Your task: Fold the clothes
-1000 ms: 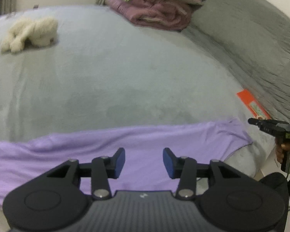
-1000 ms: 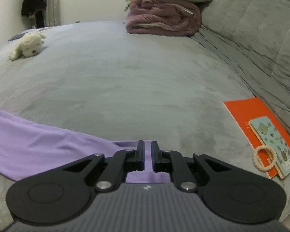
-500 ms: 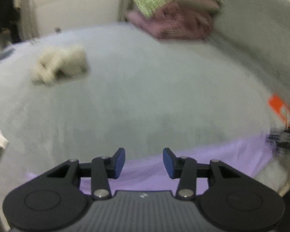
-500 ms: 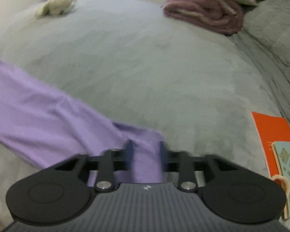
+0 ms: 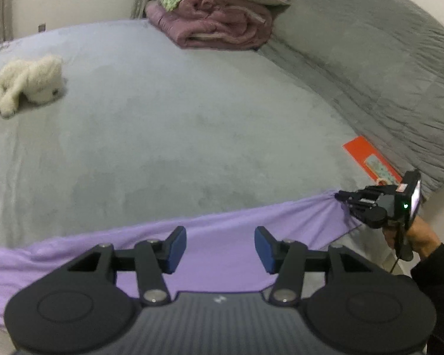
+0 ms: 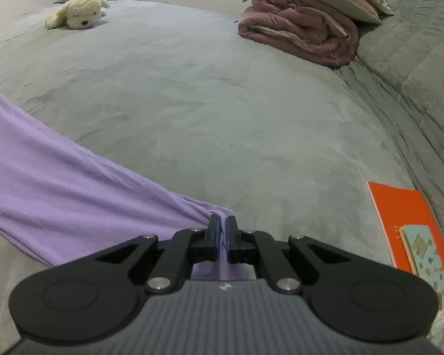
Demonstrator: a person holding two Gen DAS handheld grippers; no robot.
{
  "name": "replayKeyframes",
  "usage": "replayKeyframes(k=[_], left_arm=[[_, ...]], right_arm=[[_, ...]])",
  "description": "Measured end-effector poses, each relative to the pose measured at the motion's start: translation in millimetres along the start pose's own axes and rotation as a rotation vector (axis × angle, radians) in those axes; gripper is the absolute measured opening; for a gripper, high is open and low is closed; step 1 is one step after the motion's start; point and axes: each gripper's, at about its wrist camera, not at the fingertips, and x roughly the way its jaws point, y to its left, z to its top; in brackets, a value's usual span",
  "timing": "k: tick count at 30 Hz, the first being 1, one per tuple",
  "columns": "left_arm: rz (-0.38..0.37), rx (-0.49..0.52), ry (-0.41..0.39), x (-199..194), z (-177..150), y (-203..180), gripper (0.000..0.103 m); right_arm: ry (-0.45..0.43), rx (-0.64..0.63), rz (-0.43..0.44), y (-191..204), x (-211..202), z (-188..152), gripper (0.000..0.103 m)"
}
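The right gripper [image 6: 222, 229], at the lower middle of its own frame, has its jaws pressed together on a bunched corner of the purple garment [image 6: 59, 174], which stretches away from it toward the left edge of the frame across the grey bed cover [image 6: 222, 112]. In the left view the same gripper [image 5: 342, 196] sits at the right edge, pinching the cloth's far right corner, with the person's hand [image 5: 414, 236] on its handle. The left gripper [image 5: 220, 247], at the bottom centre, holds its blue-padded jaws wide apart above the purple garment [image 5: 222, 236], gripping nothing. The cloth lies as a long band along the lower part of the frame, near the bed's front edge. Beyond it the bed cover [image 5: 177, 118] runs bare up to a white plush dog [image 5: 26, 84] at upper left and a rolled mauve blanket [image 5: 222, 26] at top. An orange book [image 6: 405, 222] lies at the right, beside the raised grey quilt [image 6: 423, 68].
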Motion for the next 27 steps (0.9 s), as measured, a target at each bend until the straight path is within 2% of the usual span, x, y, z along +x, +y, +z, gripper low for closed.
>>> replayKeyframes(k=[3,4,7,9,13,17,18,19,21,23,24,25,27], left_arm=[[0.075,-0.028,0.018,34.0,-33.6,0.8,0.054],[0.096,-0.018,0.031,46.9,-46.2,2.0,0.054],[0.141,-0.041,0.050,76.5,-77.1,10.1,0.053],[0.162,-0.024,0.019,83.5,-87.6,10.0,0.053],[0.195,0.045,-0.010,84.1,-85.4,0.3,0.054],[0.196,0.032,-0.041,78.9,-74.7,6.9,0.054],[0.197,0.026,-0.047,76.5,-72.5,9.2,0.054],[0.197,0.021,-0.052,74.1,-70.4,11.5,0.054],[0.246,0.010,-0.060,73.7,-69.1,23.8,0.054],[0.301,-0.002,-0.068,73.9,-68.4,37.3,0.054],[0.315,-0.017,-0.072,71.5,-68.7,46.0,0.054],[0.320,-0.037,-0.075,68.1,-69.3,54.5,0.054],[0.343,-0.075,-0.079,62.3,-70.4,71.0,0.054]], right_arm=[[-0.039,0.055,0.046,-11.7,-7.3,0.0,0.015],[-0.050,0.078,0.059,-16.4,-10.0,0.2,0.015],[-0.014,0.171,0.053,-38.6,-0.3,1.5,0.015],[0.016,0.233,0.078,-52.3,10.6,-0.3,0.015],[0.017,0.271,0.102,-57.6,14.8,-0.6,0.015],[-0.016,0.268,0.198,-55.0,12.5,4.5,0.015],[-0.019,0.271,0.218,-54.5,12.9,6.2,0.018],[-0.011,0.273,0.231,-54.7,14.9,6.7,0.027],[0.030,0.258,0.223,-50.8,22.3,5.9,0.031],[0.028,0.227,0.224,-46.9,21.8,6.4,0.031],[0.026,0.230,0.228,-46.5,20.4,6.1,0.024],[0.023,0.234,0.231,-46.4,19.1,5.8,0.011],[0.020,0.214,0.216,-41.9,18.9,4.7,0.002]])
